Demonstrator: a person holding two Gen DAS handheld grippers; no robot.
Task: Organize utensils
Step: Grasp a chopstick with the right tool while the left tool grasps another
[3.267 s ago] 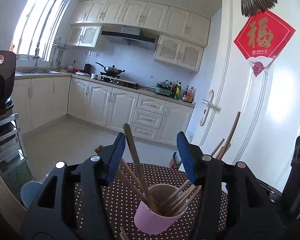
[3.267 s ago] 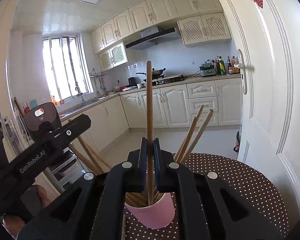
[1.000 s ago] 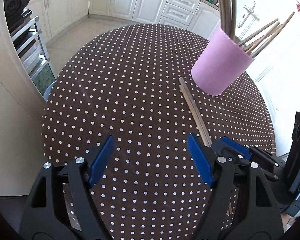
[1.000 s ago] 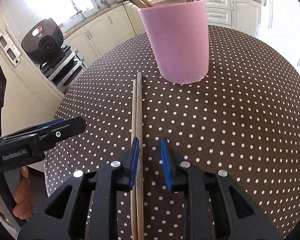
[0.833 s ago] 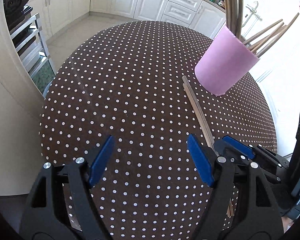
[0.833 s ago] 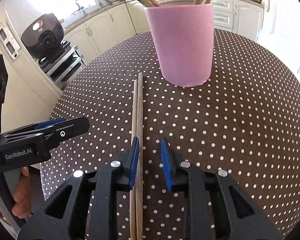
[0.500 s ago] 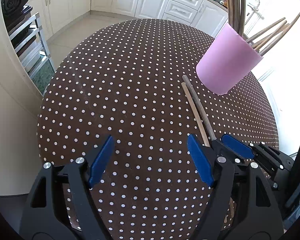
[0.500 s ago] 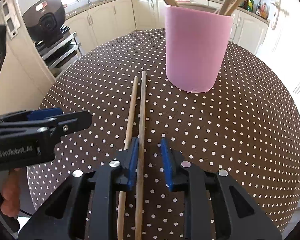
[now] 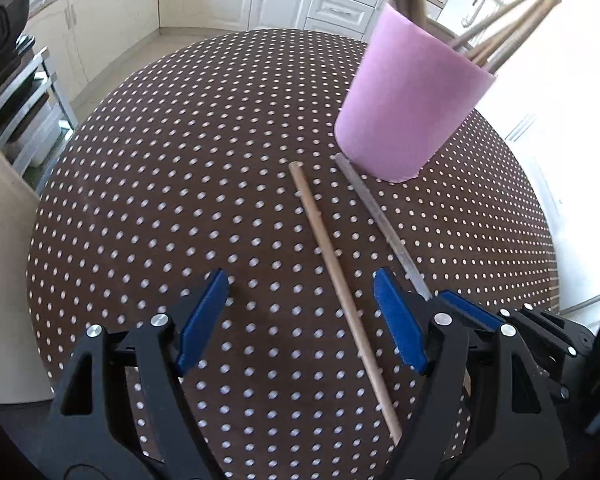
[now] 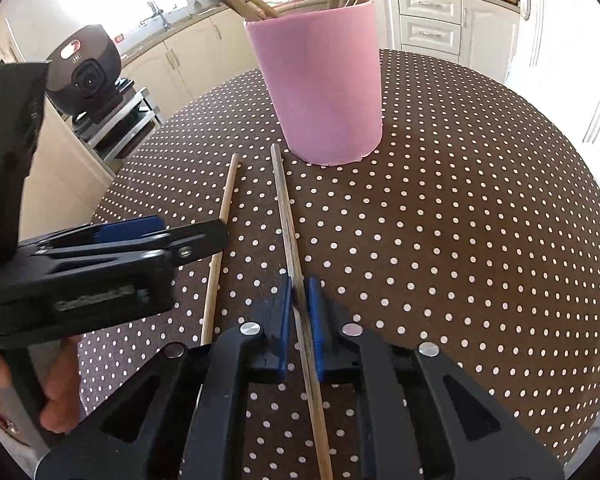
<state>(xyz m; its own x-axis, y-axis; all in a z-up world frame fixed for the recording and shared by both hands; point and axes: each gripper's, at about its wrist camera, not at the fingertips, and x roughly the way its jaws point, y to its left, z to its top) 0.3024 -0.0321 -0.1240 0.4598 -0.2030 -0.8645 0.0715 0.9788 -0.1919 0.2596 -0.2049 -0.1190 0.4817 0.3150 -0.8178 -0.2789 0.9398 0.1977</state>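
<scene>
Right gripper point(image 10: 298, 296) has just clamped the darker chopstick point(image 10: 286, 208) – lifted off-centre it may pivot into the pink cup point(image 10: 320, 84); left gripper point(image 9: 300, 312) gapes over the paler chopstick point(image 9: 332, 264).

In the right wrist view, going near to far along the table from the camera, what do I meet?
right gripper shut on the darker chopstick → that chopstick's far tip → pink cup holding chopsticks → kitchen cabinets.

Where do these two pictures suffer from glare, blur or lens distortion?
Left wrist view: the door side behind the pink cup is blown out white, and the sticks in it are smeared. Right wrist view: the window top left is overexposed, and the dotted table bulges from fisheye distortion.
</scene>
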